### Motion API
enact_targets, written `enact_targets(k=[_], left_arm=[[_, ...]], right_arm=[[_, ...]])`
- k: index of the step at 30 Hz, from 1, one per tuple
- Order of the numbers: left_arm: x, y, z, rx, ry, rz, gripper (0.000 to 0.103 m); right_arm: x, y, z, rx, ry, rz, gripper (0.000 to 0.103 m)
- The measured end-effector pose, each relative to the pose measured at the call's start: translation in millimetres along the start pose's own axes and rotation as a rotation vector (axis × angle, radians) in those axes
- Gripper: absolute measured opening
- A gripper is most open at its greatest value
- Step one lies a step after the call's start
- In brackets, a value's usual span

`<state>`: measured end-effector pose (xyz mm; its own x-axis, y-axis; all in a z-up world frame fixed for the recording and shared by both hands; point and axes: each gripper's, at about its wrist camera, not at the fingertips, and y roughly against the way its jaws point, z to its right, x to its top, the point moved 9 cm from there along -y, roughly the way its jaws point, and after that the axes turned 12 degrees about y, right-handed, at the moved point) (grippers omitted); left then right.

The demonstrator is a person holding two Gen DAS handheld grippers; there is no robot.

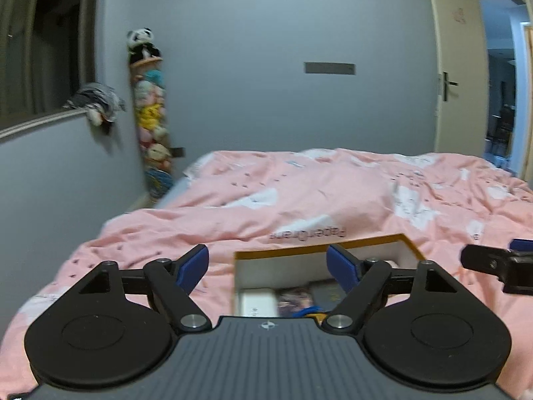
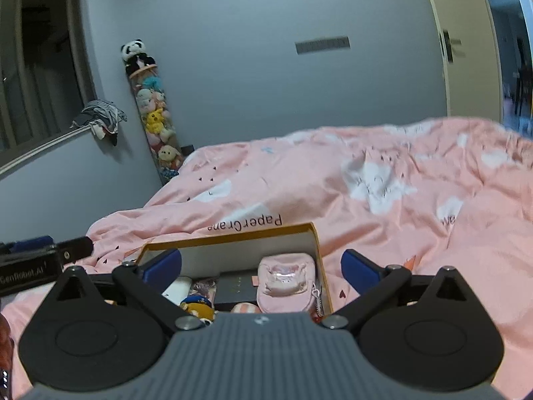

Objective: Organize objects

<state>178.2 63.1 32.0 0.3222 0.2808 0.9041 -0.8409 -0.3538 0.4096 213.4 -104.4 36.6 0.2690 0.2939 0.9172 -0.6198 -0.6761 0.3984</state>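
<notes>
Two tongs hover above one open box on a bed, and neither holds anything. Farthest left, the left tongs stand wide, their blue pads well apart, poised over the near left corner of the box; my guess is they wait there to steady it or to pick among the contents. Inside the box, going left to right in the right wrist view, lie a white item, a small yellow and blue figure, a dark flat case and a pink pouch with a keychain at its right edge. They sit packed side by side, which suggests the sorting is partly done. The right tongs are also wide, straddling the box, likely ready to reach in or fetch another piece.

Beneath everything spreads a rumpled pink duvet with white patches, soft footing that may let the box tilt. Around it: a dark window at left, clothes on its sill, a tall tube of plush toys topped by a panda, a grey wall, and an open door at right.
</notes>
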Motion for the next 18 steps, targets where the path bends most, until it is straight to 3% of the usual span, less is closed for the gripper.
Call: enact_targets(k=[3, 8, 16, 18], left_arm=[[-10, 0, -7, 0.001, 0.016, -0.026, 0.101], [-35, -4, -14, -0.006, 0.038, -0.09, 0.101], [-65, -9, -10, 0.007, 0.021, -0.114, 0.101], [-74, -14, -5, -0.018, 0.02, -0.139, 0.101]], right_arm=[[-7, 4, -10, -0.01, 0.034, -0.005, 0.102], [-22, 6, -21, -0.021, 0.059, -0.038, 0.102], [-47, -9, -23, -0.018, 0.045, -0.1, 0.102], [-53, -14, -23, -0.026, 0.048, -0.111, 0.102]])
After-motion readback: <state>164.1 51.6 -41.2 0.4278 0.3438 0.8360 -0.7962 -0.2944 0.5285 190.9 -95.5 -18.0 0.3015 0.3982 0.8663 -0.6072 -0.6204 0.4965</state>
